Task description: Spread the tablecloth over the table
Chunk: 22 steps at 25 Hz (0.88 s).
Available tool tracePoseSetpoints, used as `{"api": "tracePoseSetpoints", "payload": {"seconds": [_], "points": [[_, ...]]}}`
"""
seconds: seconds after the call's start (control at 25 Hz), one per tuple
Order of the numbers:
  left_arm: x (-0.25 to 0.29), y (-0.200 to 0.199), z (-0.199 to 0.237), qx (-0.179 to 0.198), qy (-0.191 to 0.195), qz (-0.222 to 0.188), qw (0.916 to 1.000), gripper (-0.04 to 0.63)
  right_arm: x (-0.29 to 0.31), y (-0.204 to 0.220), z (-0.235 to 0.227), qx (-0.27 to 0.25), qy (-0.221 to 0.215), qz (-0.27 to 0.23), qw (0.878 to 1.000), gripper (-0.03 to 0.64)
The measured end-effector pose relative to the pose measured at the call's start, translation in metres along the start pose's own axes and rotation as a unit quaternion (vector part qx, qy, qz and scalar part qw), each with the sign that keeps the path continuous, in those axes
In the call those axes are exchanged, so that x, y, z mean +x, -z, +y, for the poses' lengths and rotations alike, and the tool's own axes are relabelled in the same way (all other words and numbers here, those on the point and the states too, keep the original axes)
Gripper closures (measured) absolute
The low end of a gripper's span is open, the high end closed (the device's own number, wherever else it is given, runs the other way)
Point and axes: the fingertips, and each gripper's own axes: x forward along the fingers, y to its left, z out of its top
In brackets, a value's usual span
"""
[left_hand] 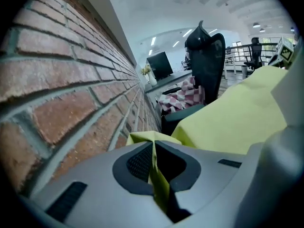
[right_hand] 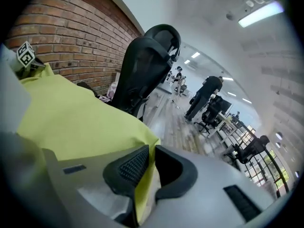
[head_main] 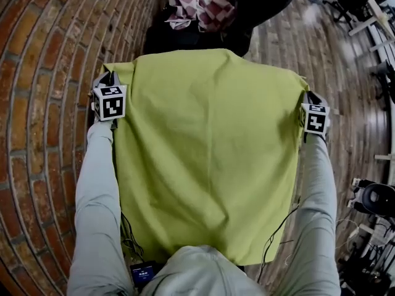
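Note:
A yellow-green tablecloth (head_main: 207, 159) hangs stretched flat between my two hands and covers whatever is under it. My left gripper (head_main: 106, 82) is shut on its far left corner, and in the left gripper view the cloth (left_hand: 156, 172) is pinched between the dark pads. My right gripper (head_main: 310, 100) is shut on the far right corner; in the right gripper view a fold of cloth (right_hand: 145, 184) runs down between the jaws. The table itself is hidden by the cloth.
A brick wall (head_main: 43, 103) runs close along the left. A black office chair (head_main: 203, 32) with a red-and-white checked cloth (head_main: 203, 2) on it stands just beyond the tablecloth. Wooden floor (head_main: 345, 97), cables and equipment (head_main: 376, 199) lie to the right. People stand far off (right_hand: 204, 99).

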Motion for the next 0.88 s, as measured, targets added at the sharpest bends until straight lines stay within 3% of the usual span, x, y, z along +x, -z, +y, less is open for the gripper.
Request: {"api": "tracePoseSetpoints", "payload": {"seconds": [0.12,0.2,0.32,0.44,0.68,0.88], "points": [[0.006,0.019,-0.012,-0.022,0.026,0.016,0.9993,0.568,0.002,0.006,0.008,0.012,-0.012,0.0,1.0,0.578],[0.006,0.027,-0.013,-0.035,0.035,0.02,0.9986,0.559,-0.002,0.001,0.01,0.023,-0.013,-0.009,1.0,0.503],[-0.002,0.029,-0.008,-0.051,0.042,0.017,0.9977,0.488,-0.017,-0.007,0.013,0.026,-0.015,-0.025,0.999,0.497],[-0.021,0.024,-0.003,-0.075,0.043,0.005,0.9962,0.472,-0.041,-0.012,0.015,0.02,-0.02,-0.04,0.999,0.497],[-0.088,0.011,-0.006,-0.059,0.049,-0.028,0.9967,0.471,-0.107,-0.01,0.023,0.002,-0.033,-0.072,0.997,0.497],[-0.176,0.017,-0.029,-0.043,0.06,-0.048,0.9961,0.469,-0.191,0.012,0.036,-0.001,-0.05,-0.108,0.993,0.499]]}}
